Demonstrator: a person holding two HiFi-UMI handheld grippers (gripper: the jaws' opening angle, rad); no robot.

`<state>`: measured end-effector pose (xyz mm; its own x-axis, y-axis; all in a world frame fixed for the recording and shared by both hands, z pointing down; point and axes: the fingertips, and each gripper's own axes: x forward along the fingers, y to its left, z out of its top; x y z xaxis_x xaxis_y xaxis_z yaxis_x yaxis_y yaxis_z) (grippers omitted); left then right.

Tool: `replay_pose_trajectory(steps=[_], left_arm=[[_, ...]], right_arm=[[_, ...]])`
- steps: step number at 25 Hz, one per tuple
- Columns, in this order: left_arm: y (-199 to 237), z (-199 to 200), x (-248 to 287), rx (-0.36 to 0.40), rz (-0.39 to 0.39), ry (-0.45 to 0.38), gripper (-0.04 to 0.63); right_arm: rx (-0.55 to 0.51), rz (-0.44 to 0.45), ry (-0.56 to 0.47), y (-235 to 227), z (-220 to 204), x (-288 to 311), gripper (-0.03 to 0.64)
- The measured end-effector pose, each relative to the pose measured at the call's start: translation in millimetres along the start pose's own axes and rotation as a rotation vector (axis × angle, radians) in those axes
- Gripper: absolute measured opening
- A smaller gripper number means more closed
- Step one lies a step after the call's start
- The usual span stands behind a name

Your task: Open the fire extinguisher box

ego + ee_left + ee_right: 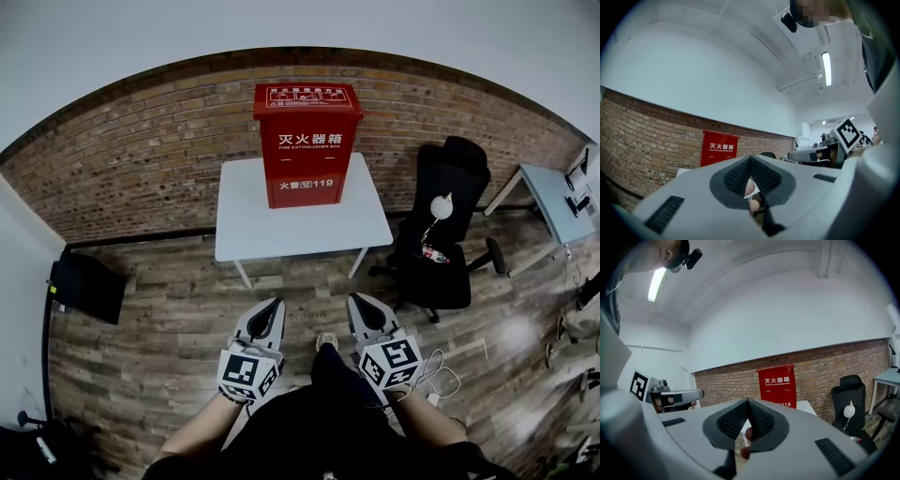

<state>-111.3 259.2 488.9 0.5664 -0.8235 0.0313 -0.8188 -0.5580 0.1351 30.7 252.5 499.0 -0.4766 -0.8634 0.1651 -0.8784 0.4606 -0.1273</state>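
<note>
The red fire extinguisher box (pixel 307 142) is stood closed at the worktop's (pixel 300 225) back edge. Both grippers, left (pixel 268 313) and right (pixel 361 307), are held well short, jaws closed on nothing, presumably before approach.

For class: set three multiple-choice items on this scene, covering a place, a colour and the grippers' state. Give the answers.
1. The fire extinguisher box stands: A on the floor; B on the white table; C on the black chair.
2. The box is: A red; B blue; C green.
3. The fingers of the left gripper and right gripper are: A shut and empty; B wide open; C clamped on the box.
Answers: 1 B, it sits on the tabletop; 2 A, its panels are red; 3 A, both pairs of fingertips meet, nothing gripped.
</note>
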Motion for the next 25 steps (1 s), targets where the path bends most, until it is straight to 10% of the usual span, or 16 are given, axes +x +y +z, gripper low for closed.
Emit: replay_pose_trajectory(steps=[25], left_arm=[[129.9,38.8,233.6,-0.005,0.089,0.004,0.049]], right_arm=[[-0.041,0.087,-0.007,-164.6,85.1,226.1,0.018]])
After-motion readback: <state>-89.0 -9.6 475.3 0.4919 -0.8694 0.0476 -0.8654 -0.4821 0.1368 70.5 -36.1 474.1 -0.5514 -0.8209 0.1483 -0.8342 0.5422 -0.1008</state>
